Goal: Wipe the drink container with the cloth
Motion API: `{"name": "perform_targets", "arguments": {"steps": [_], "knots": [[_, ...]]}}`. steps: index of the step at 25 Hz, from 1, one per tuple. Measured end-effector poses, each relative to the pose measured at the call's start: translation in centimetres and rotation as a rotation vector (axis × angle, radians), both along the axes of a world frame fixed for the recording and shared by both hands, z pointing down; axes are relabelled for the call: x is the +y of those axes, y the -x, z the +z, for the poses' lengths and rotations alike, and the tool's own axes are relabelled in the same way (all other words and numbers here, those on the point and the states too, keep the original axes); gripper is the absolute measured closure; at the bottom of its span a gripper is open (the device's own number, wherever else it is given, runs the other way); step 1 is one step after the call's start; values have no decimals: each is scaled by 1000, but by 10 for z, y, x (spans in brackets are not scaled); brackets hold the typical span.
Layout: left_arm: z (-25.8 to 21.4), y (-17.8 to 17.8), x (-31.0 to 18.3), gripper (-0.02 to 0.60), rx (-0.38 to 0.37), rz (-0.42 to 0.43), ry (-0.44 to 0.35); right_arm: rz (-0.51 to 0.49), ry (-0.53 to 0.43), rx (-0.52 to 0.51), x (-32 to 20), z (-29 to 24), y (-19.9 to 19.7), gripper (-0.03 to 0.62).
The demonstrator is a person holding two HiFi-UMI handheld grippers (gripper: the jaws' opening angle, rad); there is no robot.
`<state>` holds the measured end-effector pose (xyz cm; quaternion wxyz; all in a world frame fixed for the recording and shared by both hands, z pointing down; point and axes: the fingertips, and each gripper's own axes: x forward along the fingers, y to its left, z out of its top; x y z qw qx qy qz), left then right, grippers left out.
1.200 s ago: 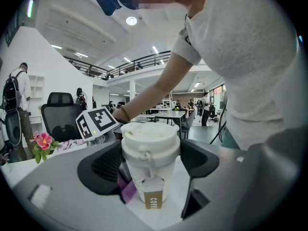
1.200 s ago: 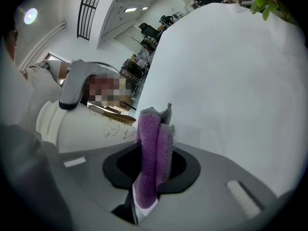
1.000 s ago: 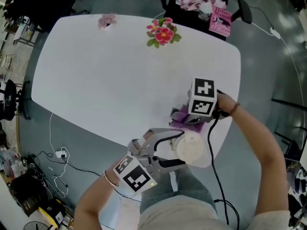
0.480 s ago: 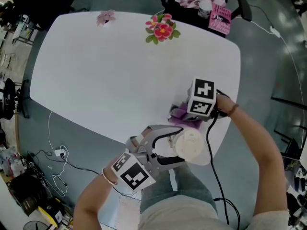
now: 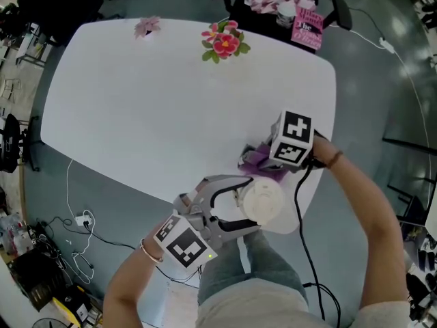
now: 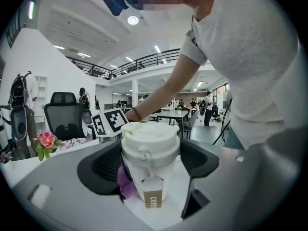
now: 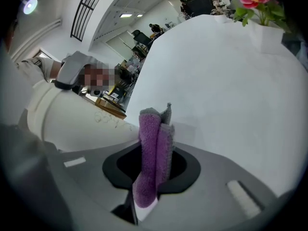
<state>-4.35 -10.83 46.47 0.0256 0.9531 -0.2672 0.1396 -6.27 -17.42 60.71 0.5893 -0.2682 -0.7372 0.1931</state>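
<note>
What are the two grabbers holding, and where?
The left gripper clamps the white lidded cup by its sides. The right gripper pinches the folded purple cloth around its middle.

- Cloth [image 5: 253,160]: in the head view, mostly under the marker cube [image 5: 293,139] of the right gripper [image 7: 152,167]; only a purple edge shows.
- Drink container [image 5: 263,200]: head view gives the lid only, walls hidden beneath.
- Right gripper view: container cut off at left.
- Pink booklet [image 5: 306,30]: print too small to read.
</note>
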Motion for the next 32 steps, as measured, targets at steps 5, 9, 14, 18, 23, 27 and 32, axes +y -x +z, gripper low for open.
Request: {"name": "perform_targets", "arguments": {"steps": [5,9,14,18,23,27,32], "knots": [[-10,1,-5,199,19,-18,-31,46,-13,-8,-2,-12,-7,530],[-6,7,-3,198,76,-74,15,102,-3,-33,-5,-24,-14,530],[-13,18,3,201,134,-160,38,188,-26,-98,-15,-52,-21,530],[-18,32,19,222,155,-260,106,286,-97,-162,-27,-76,-35,530],[-36,60,36,270,146,-393,125,467,-282,-270,-50,-109,-49,530],[-65,89,35,302,159,-518,40,687,-501,-455,-74,-158,-53,530],[-103,134,10,338,147,-810,-54,965,-743,-711,-79,-230,-64,530]]}}
